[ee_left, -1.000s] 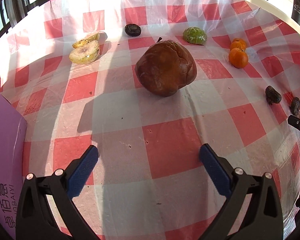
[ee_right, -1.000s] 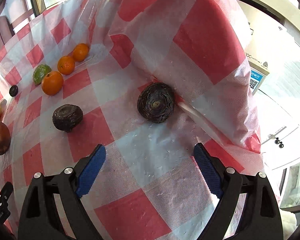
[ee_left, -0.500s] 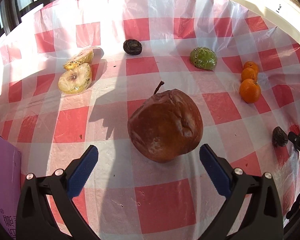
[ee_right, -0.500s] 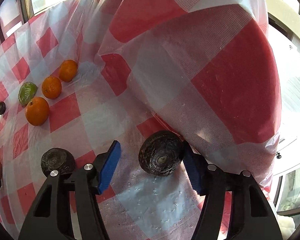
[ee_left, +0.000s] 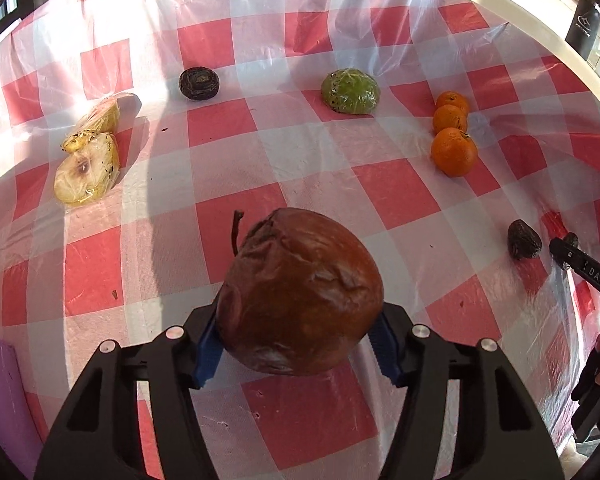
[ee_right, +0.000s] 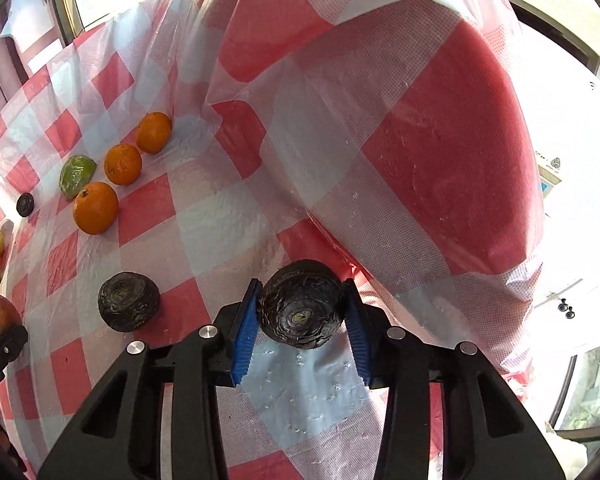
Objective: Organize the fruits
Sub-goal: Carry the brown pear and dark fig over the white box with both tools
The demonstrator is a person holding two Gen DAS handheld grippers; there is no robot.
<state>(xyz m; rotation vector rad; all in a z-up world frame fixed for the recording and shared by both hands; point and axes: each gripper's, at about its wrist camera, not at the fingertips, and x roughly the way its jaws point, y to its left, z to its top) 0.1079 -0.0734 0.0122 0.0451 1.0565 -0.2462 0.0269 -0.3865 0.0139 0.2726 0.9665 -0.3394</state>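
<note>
Down at the near end of the desk (ee_left: 388,200), both my grippers are already on fruit. My left hand-held gripper (ee_left: 298,346) is closing on the big wrinkly brown pear-ish fruit (ee_left: 300,292), and the blue pads look pressed against both its flanks. It sits dead centre between the fingers, so no reaching sideways. Its stem (ee_left: 236,230) sticks up and away from me toward the far-left, so I'd call the long axis running roughly along the gripper's pointing line, and the jaws squeeze it across the fat middle.

My right hand-held gripper (ee_right: 300,322) is closing too, pads touching either side of a small dark round fruit (ee_right: 302,304) right by the bunched-up fold of the checked cloth (ee_right: 420,140). It's squat, flat end with the little button facing back at the camera. A second dark one (ee_right: 129,302) sits just to its left, apart from the gripper.

Three oranges (ee_left: 454,152) line up further out, the green wrapped fruit (ee_left: 350,90) beyond them. I'd guess the next bit is lifting both straight up; the soft brown one could bruise.
</note>
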